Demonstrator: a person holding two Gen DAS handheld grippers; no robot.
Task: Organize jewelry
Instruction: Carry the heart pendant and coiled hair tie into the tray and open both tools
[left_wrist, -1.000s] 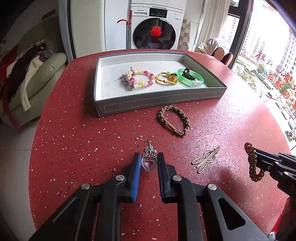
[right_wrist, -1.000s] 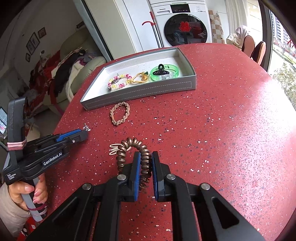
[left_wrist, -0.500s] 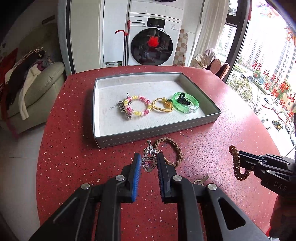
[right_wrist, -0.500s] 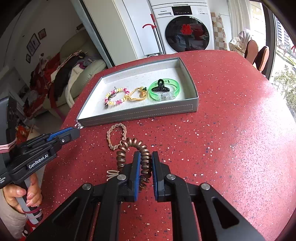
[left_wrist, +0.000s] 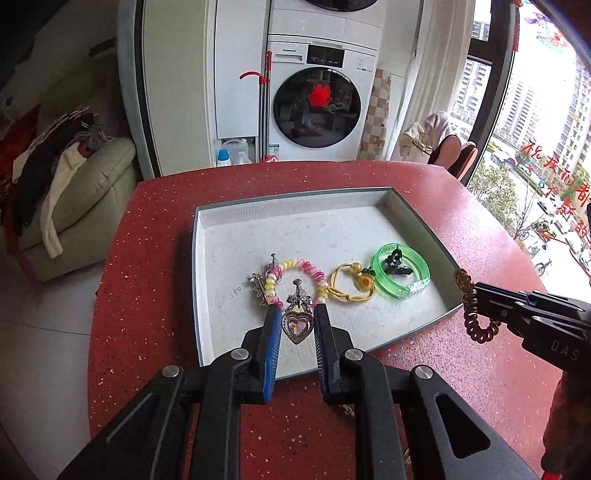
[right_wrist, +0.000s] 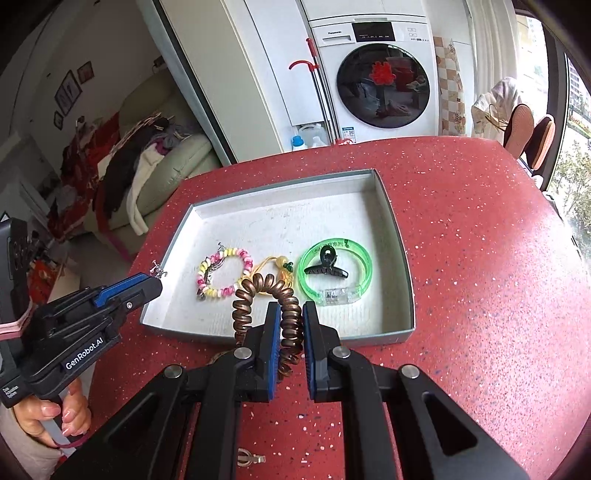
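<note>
Two pieces are in the air over the tray (left_wrist: 417, 218): the left gripper (left_wrist: 295, 315) pinches a heart pendant (left_wrist: 295, 325), and the right gripper (right_wrist: 287, 314) clamps a coil band (right_wrist: 258, 291). Careful here: that springy coil could bounce out on release, or the pendant could snag the beads (left_wrist: 295, 266) below.

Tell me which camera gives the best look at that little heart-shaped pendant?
The left wrist view: the heart pendant hangs front-on between the left hand-held gripper fingers, above the tray. In the right wrist view only its silver top pokes past the fingertips.
</note>
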